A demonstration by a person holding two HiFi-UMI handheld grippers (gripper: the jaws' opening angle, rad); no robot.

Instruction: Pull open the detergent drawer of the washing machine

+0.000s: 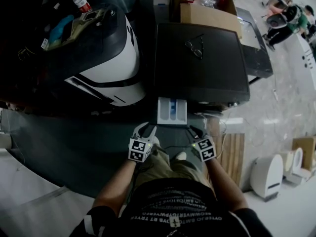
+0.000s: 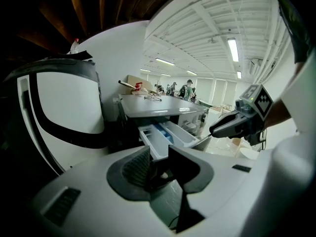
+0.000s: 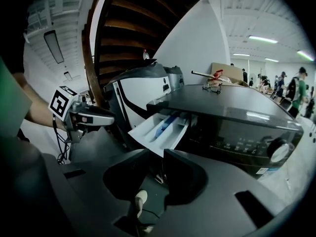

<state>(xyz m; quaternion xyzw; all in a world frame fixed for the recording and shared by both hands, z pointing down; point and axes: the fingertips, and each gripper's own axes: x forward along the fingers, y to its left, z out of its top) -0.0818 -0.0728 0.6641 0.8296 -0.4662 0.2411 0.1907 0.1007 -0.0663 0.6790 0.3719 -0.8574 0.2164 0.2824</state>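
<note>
The dark washing machine (image 1: 200,63) stands in front of me. Its white detergent drawer (image 1: 172,111) with a blue insert is pulled out toward me. My left gripper (image 1: 144,131) hovers just short of the drawer's front left corner, its jaws open and empty. My right gripper (image 1: 196,132) sits off the front right corner, a small gap between its jaws and nothing held. The left gripper view shows the drawer (image 2: 163,135) just past my jaws. In the right gripper view the drawer (image 3: 158,130) sticks out beside the control panel (image 3: 247,142).
A black and white machine (image 1: 98,58) stands to the left with a water bottle (image 1: 80,0) behind it. Glasses (image 1: 195,47) lie on the washer's top and a cardboard box (image 1: 207,9) is behind. A wooden slat board (image 1: 233,154) and a white appliance (image 1: 269,174) are on the right.
</note>
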